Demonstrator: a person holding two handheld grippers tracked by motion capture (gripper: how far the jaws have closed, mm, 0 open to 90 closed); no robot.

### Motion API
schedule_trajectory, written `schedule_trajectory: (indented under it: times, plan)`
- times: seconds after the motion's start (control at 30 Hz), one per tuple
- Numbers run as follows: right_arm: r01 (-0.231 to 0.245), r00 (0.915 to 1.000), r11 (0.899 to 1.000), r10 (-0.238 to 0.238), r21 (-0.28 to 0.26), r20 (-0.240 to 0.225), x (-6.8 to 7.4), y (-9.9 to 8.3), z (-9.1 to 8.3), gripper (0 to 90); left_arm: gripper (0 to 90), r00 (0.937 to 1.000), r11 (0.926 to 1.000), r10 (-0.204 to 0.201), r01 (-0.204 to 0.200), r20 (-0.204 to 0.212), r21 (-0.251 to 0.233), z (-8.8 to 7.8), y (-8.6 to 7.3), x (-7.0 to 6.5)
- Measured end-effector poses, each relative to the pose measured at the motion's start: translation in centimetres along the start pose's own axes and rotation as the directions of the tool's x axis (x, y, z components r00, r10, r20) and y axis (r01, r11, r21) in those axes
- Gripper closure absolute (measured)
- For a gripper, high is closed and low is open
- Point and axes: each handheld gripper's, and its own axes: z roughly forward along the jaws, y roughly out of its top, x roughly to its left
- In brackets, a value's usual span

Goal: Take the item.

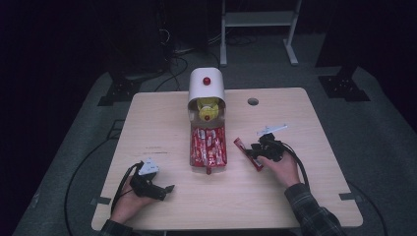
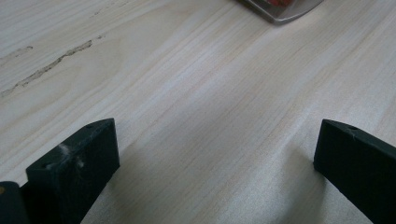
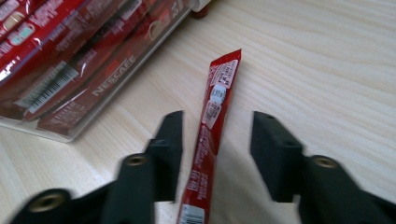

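one pale wood table [image 1: 295,191] stands on grey carpet in a dark room, with one white frame [image 1: 258,19] behind it. one clear tray [image 1: 193,147] at its middle holds a stack of red stick packets [image 1: 208,145], too tightly packed to count, below one white dispenser [image 1: 206,86]. one loose red packet [image 3: 212,126] lies flat on the table between the spread jaws of the right gripper [image 3: 217,140], untouched. the left gripper [image 2: 215,154] rests near the front left edge, jaws wide apart over bare wood.
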Motion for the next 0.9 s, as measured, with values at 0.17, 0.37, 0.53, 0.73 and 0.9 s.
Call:
schedule_trajectory:
  times: [0.17,0.37,0.53,0.73,0.9]
  plan:
    - [-0.010,0.9999,1.000,0.010,-0.017,0.008,0.0,-0.1,-0.9,32.2,0.0,1.0000,1.0000,0.000,0.000,0.001,0.000,0.0,0.0,0.0]
    - [0.004,0.9997,1.000,-0.003,-0.029,0.024,0.1,-0.4,-2.4,20.8,0.0,1.0000,1.0000,0.001,-0.001,0.001,0.000,0.0,0.0,0.0]
    - [-0.006,0.9994,0.999,0.008,-0.051,0.034,-0.3,-1.2,-3.8,18.0,0.0,1.0000,1.0000,0.000,0.000,0.001,0.000,0.0,0.0,0.0]
    - [-0.022,0.9979,0.998,0.026,-0.065,0.059,-1.2,-2.5,-5.3,16.6,0.0,1.0000,1.0000,0.001,-0.001,0.001,0.000,0.0,0.0,0.0]
    - [-0.038,0.9956,0.997,0.044,-0.072,0.083,-1.8,-3.3,-6.3,14.8,0.0,1.0000,1.0000,0.001,-0.001,0.001,0.000,0.0,0.0,0.0]
